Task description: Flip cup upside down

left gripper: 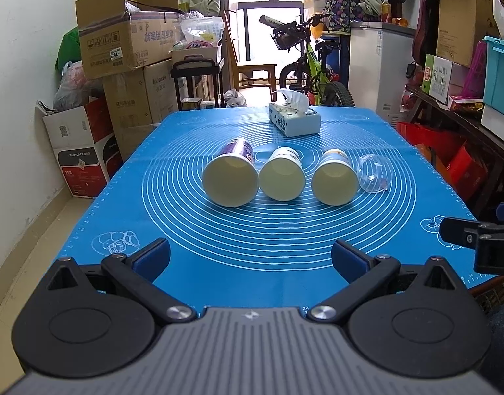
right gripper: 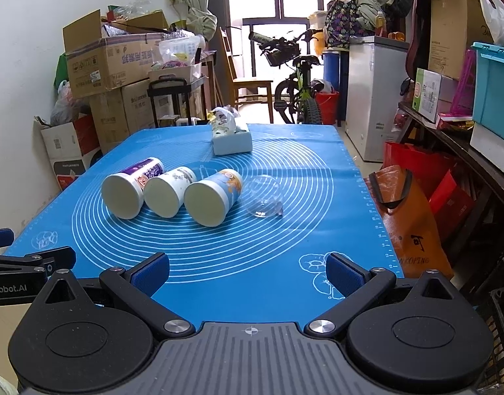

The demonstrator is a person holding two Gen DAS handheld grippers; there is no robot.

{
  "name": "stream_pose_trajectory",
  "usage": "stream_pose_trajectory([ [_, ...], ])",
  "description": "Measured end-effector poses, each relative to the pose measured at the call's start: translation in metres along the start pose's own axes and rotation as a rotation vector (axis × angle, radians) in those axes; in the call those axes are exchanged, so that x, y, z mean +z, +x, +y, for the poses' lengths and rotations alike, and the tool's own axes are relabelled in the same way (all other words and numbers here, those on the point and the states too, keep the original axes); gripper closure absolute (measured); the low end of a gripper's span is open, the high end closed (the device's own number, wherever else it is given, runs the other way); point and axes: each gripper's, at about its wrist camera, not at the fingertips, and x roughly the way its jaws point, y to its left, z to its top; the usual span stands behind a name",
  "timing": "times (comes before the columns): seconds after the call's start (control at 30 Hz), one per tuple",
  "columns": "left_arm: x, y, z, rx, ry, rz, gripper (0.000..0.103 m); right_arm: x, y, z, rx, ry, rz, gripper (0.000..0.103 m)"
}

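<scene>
Three paper cups lie on their sides on the blue mat (left gripper: 252, 240), mouths toward me: a purple-printed cup (left gripper: 230, 177) (right gripper: 128, 191) at left, a white-printed cup (left gripper: 281, 176) (right gripper: 168, 194) in the middle, an orange-and-blue cup (left gripper: 334, 177) (right gripper: 212, 197) at right. A clear plastic cup (left gripper: 372, 174) (right gripper: 262, 199) lies on its side beside the right one. My left gripper (left gripper: 250, 258) is open and empty at the mat's near edge. My right gripper (right gripper: 247, 271) is open and empty, near the front right of the mat.
A tissue box (left gripper: 294, 118) (right gripper: 232, 140) sits at the far end of the mat. Cardboard boxes (left gripper: 130, 46) are stacked at left, a bicycle (left gripper: 311, 65) and a white freezer (left gripper: 380, 65) stand behind, and shelves (right gripper: 466, 138) and bags crowd the right side.
</scene>
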Motion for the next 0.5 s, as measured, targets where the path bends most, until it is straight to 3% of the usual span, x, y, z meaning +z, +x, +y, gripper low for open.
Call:
stream_pose_trajectory([
  [0.5, -0.0021, 0.0024, -0.0003, 0.007, 0.011, 0.014, 0.000, 0.0000, 0.0004, 0.0016, -0.003, -0.004, 0.003, 0.003],
])
